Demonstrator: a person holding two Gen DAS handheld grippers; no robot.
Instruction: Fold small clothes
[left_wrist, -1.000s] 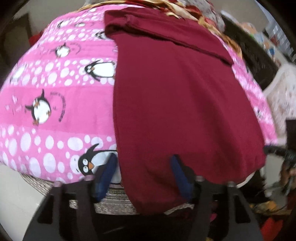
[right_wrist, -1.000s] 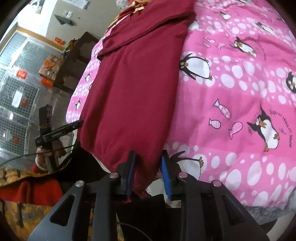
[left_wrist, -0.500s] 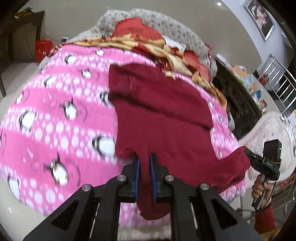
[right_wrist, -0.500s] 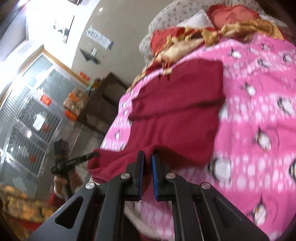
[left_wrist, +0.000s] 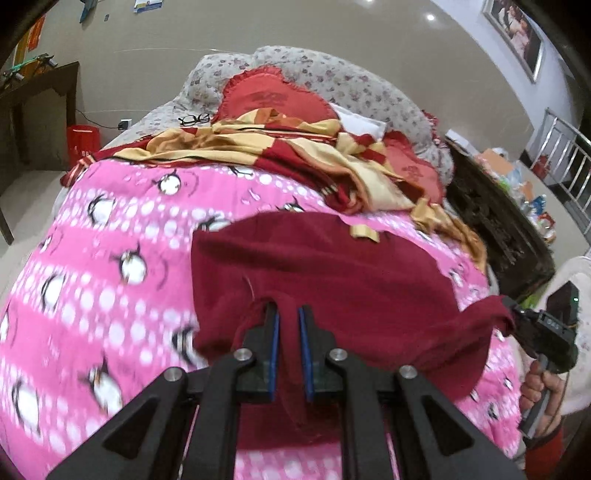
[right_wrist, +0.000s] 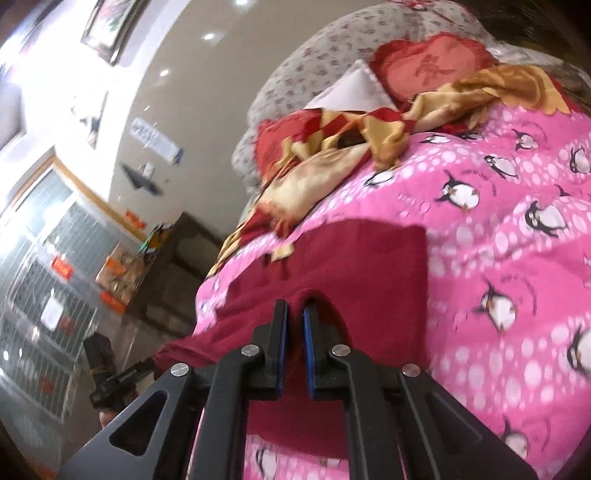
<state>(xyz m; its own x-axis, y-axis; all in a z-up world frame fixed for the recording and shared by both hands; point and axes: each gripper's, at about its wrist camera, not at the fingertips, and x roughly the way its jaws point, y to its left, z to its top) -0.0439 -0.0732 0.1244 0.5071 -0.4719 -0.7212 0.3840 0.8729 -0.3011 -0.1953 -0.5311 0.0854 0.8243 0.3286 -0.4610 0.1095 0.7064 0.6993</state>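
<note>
— since a second ago both grippers have lifted the near hem of the maroon garment (left_wrist: 332, 280) off the bed edge and carried it up the frame, so the cloth now doubles over itself.
— and the jaws?
— both have just been closing. the left gripper (left_wrist: 287, 314) is pinched tight on a bunched fold of the hem at lower centre of its view. the right gripper (right_wrist: 294, 308) is clamped on the other corner the same way, cloth pulled up between its blue pads.
— where does the garment lie?
— across the pink penguin blanket (left_wrist: 92, 280), centre of both views, its far part flat, the near edge raised.
— anything behind it?
— a red and gold cloth (left_wrist: 295, 147) heaped in the upper centre, a red cushion (left_wrist: 273, 98) above that.
</note>
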